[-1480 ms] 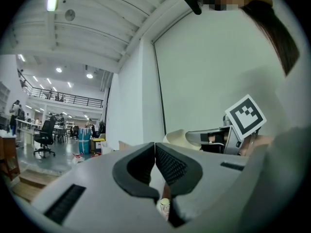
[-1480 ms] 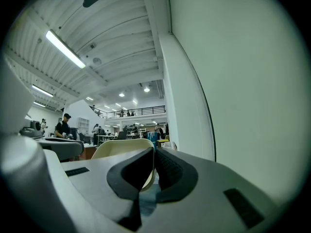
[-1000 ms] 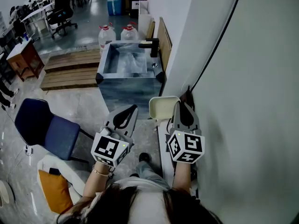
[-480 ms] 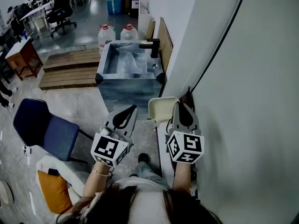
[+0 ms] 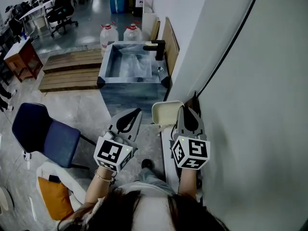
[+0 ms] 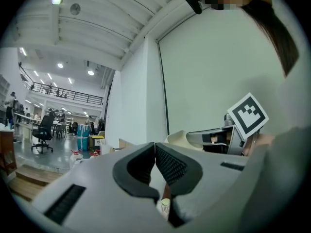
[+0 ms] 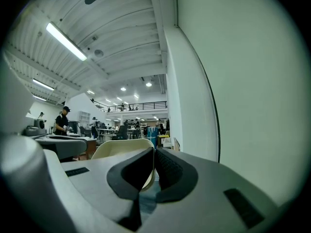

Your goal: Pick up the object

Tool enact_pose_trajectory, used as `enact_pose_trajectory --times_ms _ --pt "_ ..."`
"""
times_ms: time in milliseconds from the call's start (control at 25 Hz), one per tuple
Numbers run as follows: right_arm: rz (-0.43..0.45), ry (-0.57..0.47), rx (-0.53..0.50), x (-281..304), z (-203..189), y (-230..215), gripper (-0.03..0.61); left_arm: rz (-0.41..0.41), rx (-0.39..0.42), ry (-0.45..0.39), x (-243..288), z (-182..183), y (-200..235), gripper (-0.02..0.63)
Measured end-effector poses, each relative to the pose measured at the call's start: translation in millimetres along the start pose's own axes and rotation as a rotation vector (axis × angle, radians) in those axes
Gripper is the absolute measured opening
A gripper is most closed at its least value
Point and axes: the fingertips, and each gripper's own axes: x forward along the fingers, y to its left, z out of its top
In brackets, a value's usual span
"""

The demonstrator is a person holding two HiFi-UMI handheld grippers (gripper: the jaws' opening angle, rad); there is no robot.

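Both grippers are held out in front of the person, side by side, beside a pale wall. My left gripper is shut with nothing between its black pads. My right gripper is also shut and empty, and its tip points at the back of a cream chair. That chair back also shows in the right gripper view. I cannot tell which thing is the object named in the task.
A grey sink basin with a black tap stands ahead. Two water bottles and wooden pallets lie beyond it. A blue chair is at left, an orange cushion below it. The wall carries a black cable.
The head view has drifted slightly, so the blue chair sits a little further left. Both grippers keep their places and stay shut.
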Motion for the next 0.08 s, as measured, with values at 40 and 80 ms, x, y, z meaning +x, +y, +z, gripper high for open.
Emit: enact_pose_trajectory --times_ms 40,80 --pt "0.001 0.003 -0.001 3.6 -1.4 -0.1 0.032 0.002 0.0 -0.004 2.8 -0.5 2.9 0.008" --pt "0.002 0.006 -0.002 7.3 -2.8 -0.2 0.032 0.004 0.0 -0.009 5.6 -0.8 5.8 0.009"
